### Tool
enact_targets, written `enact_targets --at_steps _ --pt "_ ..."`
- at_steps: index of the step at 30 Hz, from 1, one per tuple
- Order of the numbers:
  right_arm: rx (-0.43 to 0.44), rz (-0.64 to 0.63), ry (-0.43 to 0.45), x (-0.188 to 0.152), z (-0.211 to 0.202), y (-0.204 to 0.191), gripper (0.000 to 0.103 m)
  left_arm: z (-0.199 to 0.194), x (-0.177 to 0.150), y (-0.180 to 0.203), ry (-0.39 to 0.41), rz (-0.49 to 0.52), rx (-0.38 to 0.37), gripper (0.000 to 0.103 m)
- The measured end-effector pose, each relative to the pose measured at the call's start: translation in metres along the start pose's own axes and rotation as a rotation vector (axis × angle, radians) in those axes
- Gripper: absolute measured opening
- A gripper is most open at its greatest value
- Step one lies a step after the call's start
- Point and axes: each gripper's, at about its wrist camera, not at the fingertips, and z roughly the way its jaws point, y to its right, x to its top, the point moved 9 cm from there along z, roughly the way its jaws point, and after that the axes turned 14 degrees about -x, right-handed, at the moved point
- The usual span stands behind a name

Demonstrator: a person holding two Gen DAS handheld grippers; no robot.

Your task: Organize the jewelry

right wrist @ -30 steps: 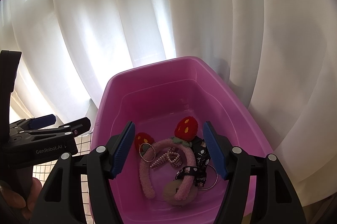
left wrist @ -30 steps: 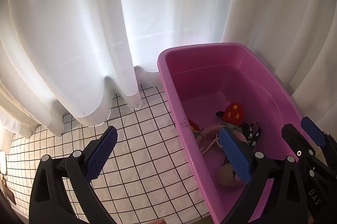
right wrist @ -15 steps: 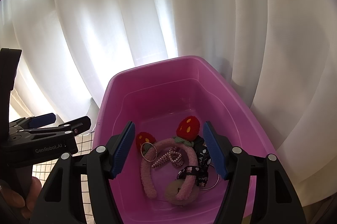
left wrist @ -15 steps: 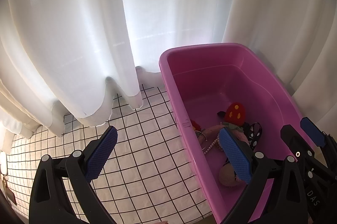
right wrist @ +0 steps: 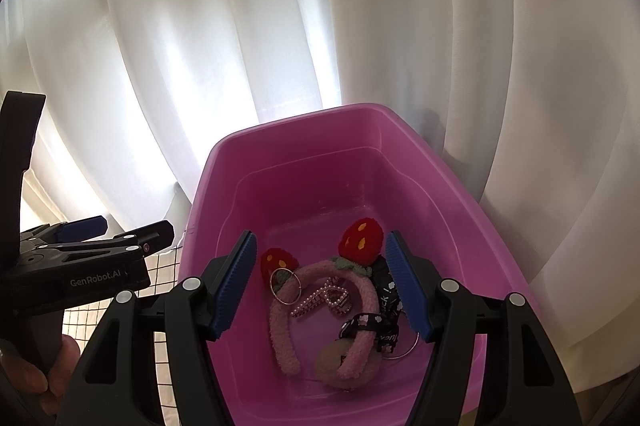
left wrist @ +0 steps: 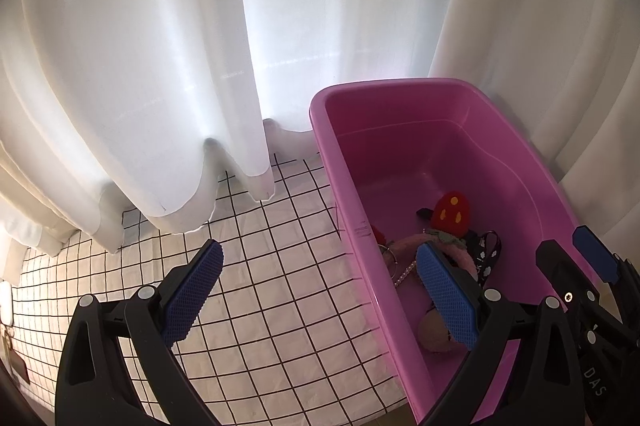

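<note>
White curtains (left wrist: 160, 65) drape onto grid-patterned tablecloth (left wrist: 260, 286).

The left gripper (right wrist: 116, 226) reads "GenRobot.AI"; the black strap (right wrist: 386, 306) perhaps "luck".

R gripper (right wrist: 320, 282) open over pink bin (right wrist: 460, 193).

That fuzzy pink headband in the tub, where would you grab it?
Grip the headband at the top of its arch, between the two strawberries, coming straight down with the right gripper. There the band is bare; lower down a ring, a pearl clip and a black strap crowd it.
</note>
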Motion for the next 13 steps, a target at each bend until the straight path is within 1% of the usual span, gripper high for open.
enact_targets --at_steps 5,9,13 --pt "0.002 -0.002 0.0 0.0002 0.0006 0.0004 0.064 -0.0037 0.0014 0.0021 0.013 0.007 -0.006 0.096" --pt "0.001 -0.001 0.0 -0.0002 0.0001 0.0007 0.064 -0.0013 -0.0007 0.0034 -0.007 -0.005 -0.024 0.096" --pt "0.001 0.001 0.001 -0.0003 -0.0015 0.0005 0.064 -0.0003 -0.0031 0.0039 -0.016 -0.008 -0.025 0.096"
